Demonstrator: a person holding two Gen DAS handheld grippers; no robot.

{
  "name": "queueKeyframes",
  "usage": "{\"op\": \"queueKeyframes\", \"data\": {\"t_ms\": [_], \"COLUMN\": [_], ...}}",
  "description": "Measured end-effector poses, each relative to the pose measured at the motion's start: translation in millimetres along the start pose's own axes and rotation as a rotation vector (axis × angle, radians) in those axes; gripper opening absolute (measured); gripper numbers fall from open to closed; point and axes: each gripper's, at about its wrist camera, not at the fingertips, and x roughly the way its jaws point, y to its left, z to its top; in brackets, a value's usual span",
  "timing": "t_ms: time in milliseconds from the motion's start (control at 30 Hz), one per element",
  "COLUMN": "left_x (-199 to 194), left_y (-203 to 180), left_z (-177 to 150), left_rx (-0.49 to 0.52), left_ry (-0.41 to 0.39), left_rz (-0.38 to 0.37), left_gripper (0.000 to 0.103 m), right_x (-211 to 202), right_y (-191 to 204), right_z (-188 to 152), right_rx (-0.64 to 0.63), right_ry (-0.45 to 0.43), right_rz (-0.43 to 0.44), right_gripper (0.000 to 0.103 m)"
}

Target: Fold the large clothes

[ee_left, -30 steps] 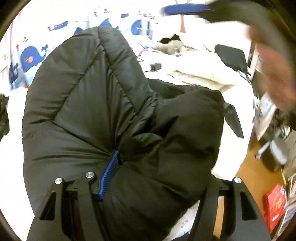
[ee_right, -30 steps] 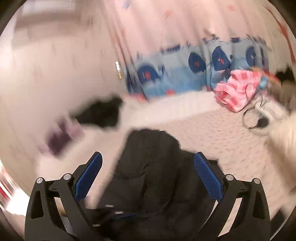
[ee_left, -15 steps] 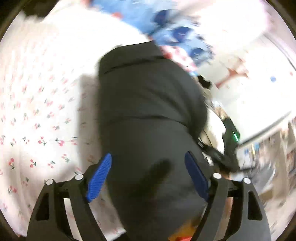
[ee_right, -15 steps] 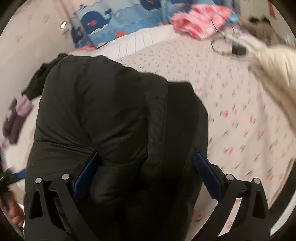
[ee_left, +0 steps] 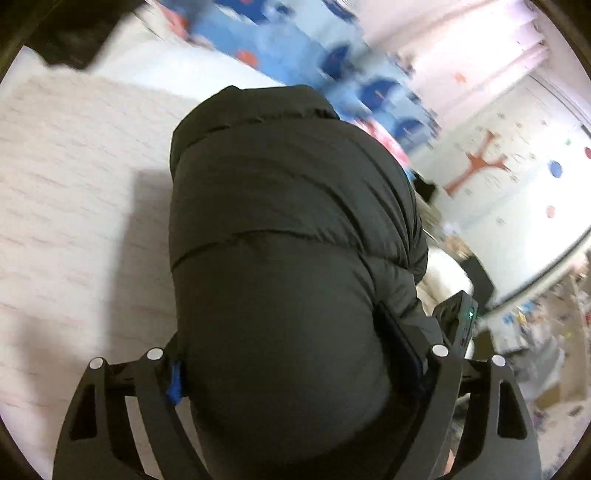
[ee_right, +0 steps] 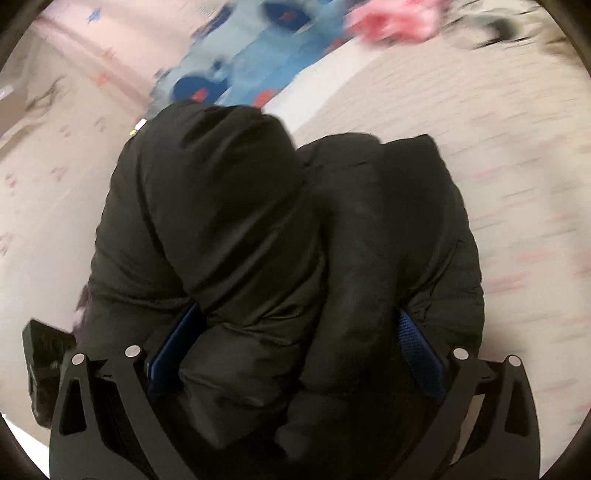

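A bulky black puffer jacket is bunched into a thick roll above a bed with a white floral sheet. My left gripper has its jaws wide around one end of the roll, with the blue pads pressed into the padding. My right gripper clamps the other end of the jacket, where folded layers bulge between its blue pads. The jacket hides most of both pads.
A blue whale-print pillow and a pink garment lie at the bed's far side. The other gripper's body shows at the jacket's right. A cluttered floor lies beyond the bed's edge.
Both grippers have moved in on the jacket and closed around its ends. The jacket has gone from spread and loose to a compact roll held between them. Both views are swinging.
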Motion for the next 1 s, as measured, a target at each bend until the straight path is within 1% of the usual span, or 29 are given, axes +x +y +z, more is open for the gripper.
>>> {"op": "queueKeyframes", "data": {"t_ms": [33, 67, 100, 133, 167, 200, 267, 300, 333, 367, 400, 467, 500, 533, 567, 633, 667, 700, 733, 767, 800, 833, 900, 933, 967, 1000], "left_x": [-13, -25, -39, -47, -56, -70, -85, -94, -95, -93, -91, -65, -43, -35, -28, -15, -18, -19, -21, -21, -21, -21, -22, -24, -25, -27], "left_y": [19, 43, 70, 88, 97, 103, 97, 86, 78, 62, 57, 35, 24, 24, 22, 18, 23, 21, 21, 18, 18, 19, 16, 16, 15, 14], "left_z": [-1, -3, -6, -12, -11, -13, -12, -5, -3, 5, 6, 12, 13, 11, 9, 0, -3, -1, 1, 3, 3, 2, -2, -3, -3, -3], "left_rx": [-0.011, -0.033, -0.071, -0.102, -0.12, -0.112, -0.071, -0.061, -0.057, -0.039, -0.02, 0.029, 0.058, 0.095, 0.132, 0.214, 0.233, 0.247, 0.246, 0.245, 0.248, 0.248, 0.243, 0.237, 0.232, 0.23], "left_ry": [0.002, 0.021, 0.055, 0.078, 0.089, 0.069, 0.001, -0.062, -0.095, -0.135, -0.143, -0.117, -0.08, -0.066, -0.06, -0.037, -0.03, -0.023, -0.021, -0.02, -0.02, -0.023, -0.034, -0.044, -0.048, -0.054], "left_rz": [0.029, 0.061, 0.097, 0.109, 0.111, 0.134, 0.171, 0.163, 0.146, 0.118, 0.109, 0.1, 0.117, 0.156, 0.182, 0.243, 0.249, 0.242, 0.232, 0.227, 0.228, 0.229, 0.222, 0.207, 0.194, 0.179], "left_gripper": [0.082, 0.082, 0.082, 0.082, 0.082, 0.082, 0.082, 0.082, 0.082, 0.082, 0.082, 0.082, 0.082, 0.082, 0.082, 0.083, 0.083, 0.083, 0.083, 0.083, 0.083, 0.083, 0.083, 0.084, 0.084, 0.084], "right_x": [16, 33, 40, 46, 47, 45, 36, 32, 29, 27, 25, 17, 11, 2, -6, -24, -27, -26, -21, -7, 11, 24, 62, 76, 88, 92], "right_y": [12, 28, 37, 48, 54, 56, 52, 48, 46, 46, 48, 60, 66, 75, 84, 111, 126, 138, 149, 155, 153, 148, 110, 88, 65, 43], "right_z": [-6, -14, -19, -25, -29, -31, -34, -34, -32, -31, -29, -26, -23, -16, -12, 0, 10, 23, 31, 41, 50, 52, 59, 56, 51, 48], "right_rx": [-0.024, -0.07, -0.099, -0.147, -0.178, -0.194, -0.198, -0.2, -0.208, -0.218, -0.234, -0.288, -0.312, -0.335, -0.352, -0.403, -0.436, -0.462, -0.479, -0.473, -0.443, -0.406, -0.316, -0.262, -0.188, -0.11], "right_ry": [0.032, 0.073, 0.092, 0.117, 0.13, 0.136, 0.149, 0.159, 0.174, 0.193, 0.215, 0.228, 0.22, 0.187, 0.147, 0.027, -0.032, -0.071, -0.089, -0.08, -0.06, -0.047, -0.014, 0.016, 0.044, 0.052], "right_rz": [0.017, 0.027, 0.027, 0.023, 0.011, -0.006, -0.064, -0.094, -0.115, -0.137, -0.164, -0.233, -0.266, -0.303, -0.309, -0.261, -0.243, -0.224, -0.204, -0.187, -0.206, -0.246, -0.321, -0.323, -0.291, -0.259], "right_gripper": [0.097, 0.097, 0.097, 0.097, 0.097, 0.097, 0.097, 0.097, 0.097, 0.097, 0.097, 0.097, 0.097, 0.097, 0.097, 0.097, 0.097, 0.097, 0.097, 0.097, 0.097, 0.097, 0.097, 0.097, 0.097, 0.097]}}
